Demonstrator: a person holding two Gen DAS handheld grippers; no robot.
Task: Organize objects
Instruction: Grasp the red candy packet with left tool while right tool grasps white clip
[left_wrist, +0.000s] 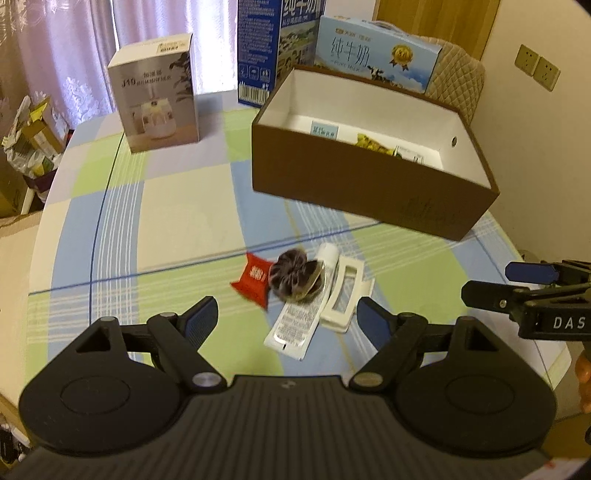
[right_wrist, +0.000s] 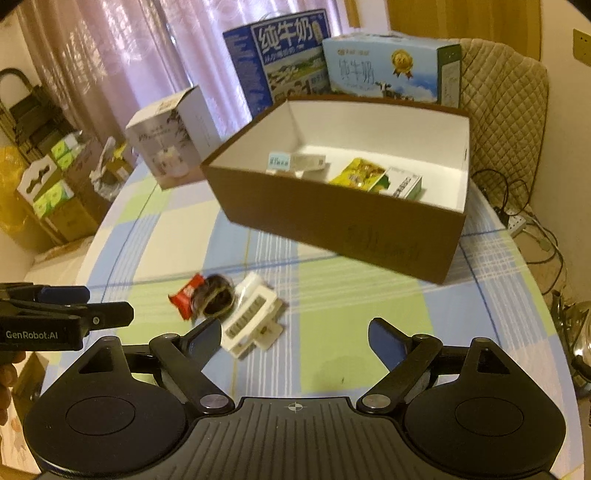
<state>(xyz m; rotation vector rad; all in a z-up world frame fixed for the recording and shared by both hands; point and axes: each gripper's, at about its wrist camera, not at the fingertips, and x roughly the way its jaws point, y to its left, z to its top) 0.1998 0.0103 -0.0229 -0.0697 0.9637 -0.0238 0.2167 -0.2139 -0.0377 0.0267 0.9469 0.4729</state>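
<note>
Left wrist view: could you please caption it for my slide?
Open left claw faces a red packet, tube and white clip before the brown box.

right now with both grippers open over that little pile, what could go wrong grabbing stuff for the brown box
1. The dark scrunchie lies on the white tube and against the red packet, so the left gripper may pinch two things or drag its neighbours.
2. The white hair clip sits close beside the right gripper; a finger could knock it away.
3. The brown box has tall walls; a low carry could hit the rim.
</note>
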